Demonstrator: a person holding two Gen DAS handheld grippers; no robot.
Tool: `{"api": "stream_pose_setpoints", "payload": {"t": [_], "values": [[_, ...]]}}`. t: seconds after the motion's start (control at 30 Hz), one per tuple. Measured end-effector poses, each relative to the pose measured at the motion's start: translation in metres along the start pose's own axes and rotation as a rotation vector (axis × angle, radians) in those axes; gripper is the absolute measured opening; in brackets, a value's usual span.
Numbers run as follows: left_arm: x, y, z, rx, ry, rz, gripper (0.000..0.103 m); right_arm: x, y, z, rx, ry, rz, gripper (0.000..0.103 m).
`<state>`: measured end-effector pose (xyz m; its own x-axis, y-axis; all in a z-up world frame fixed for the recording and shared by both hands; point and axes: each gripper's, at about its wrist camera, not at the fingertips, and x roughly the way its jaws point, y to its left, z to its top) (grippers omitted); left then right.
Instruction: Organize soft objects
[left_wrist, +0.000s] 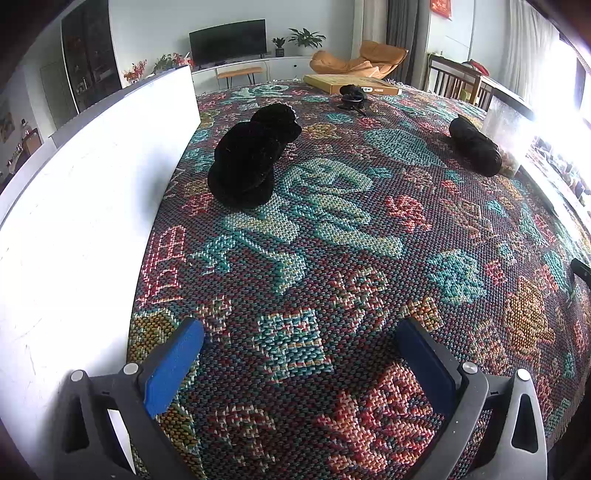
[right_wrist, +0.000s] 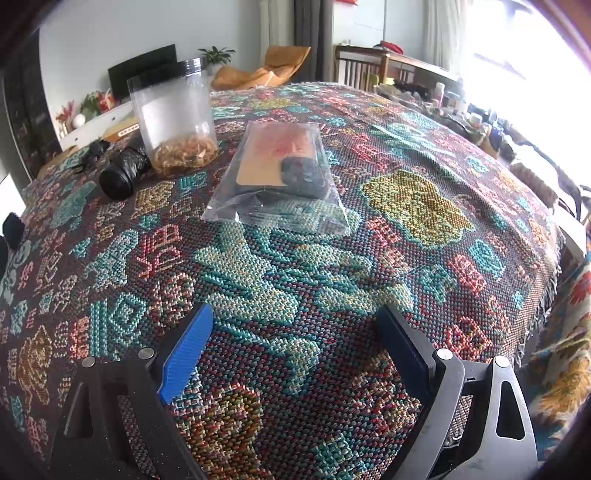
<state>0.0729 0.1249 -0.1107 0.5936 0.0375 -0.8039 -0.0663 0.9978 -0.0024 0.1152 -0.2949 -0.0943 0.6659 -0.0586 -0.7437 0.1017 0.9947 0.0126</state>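
Soft objects on the desk: a black fuzzy bundle (left_wrist: 251, 155), lumpy and folded on itself, sits on the woven patterned cloth (left_wrist: 332, 258) just beside the upright white board (left_wrist: 92, 184) at the left of the left wrist view. A black roll (left_wrist: 474, 146) lies on its side well apart to the right, close against a clear jar (right_wrist: 173, 114). In the right wrist view the jar stands upright with a black lid and tan bands heaped in its bottom; the roll's open end faces the camera. A smaller black item (left_wrist: 352, 98) lies farther back, near a flat yellow box (left_wrist: 351, 84); what it is cannot be told. A clear plastic bag (right_wrist: 280, 173) holding flat tan, pink and dark contents lies mid-cloth, right of the jar. Left tool (left_wrist: 299, 350): blue pads spread wide, nothing between them, over bare cloth. Right tool (right_wrist: 295, 343): same, spread wide and empty, short of the bag.
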Motion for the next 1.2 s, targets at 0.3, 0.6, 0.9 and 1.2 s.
{"api": "stream_pose_setpoints", "payload": {"t": [0.3,0.6,0.9,1.2], "values": [[0.000,0.000,0.000,0.000,0.000,0.000,0.103,0.000,0.000,-0.001,-0.002,0.001,0.001,0.092],[0.001,0.000,0.001,-0.006,0.003,0.005,0.103,0.000,0.001,-0.005,-0.004,-0.003,0.003,0.092],[0.006,-0.073,0.060,0.005,0.049,-0.196,0.103,-0.004,-0.001,-0.008,-0.004,-0.013,0.002,0.092],[0.076,-0.237,0.171,0.367,0.025,-0.167,0.100,-0.004,0.000,-0.008,-0.004,-0.013,0.003,0.092]]}}
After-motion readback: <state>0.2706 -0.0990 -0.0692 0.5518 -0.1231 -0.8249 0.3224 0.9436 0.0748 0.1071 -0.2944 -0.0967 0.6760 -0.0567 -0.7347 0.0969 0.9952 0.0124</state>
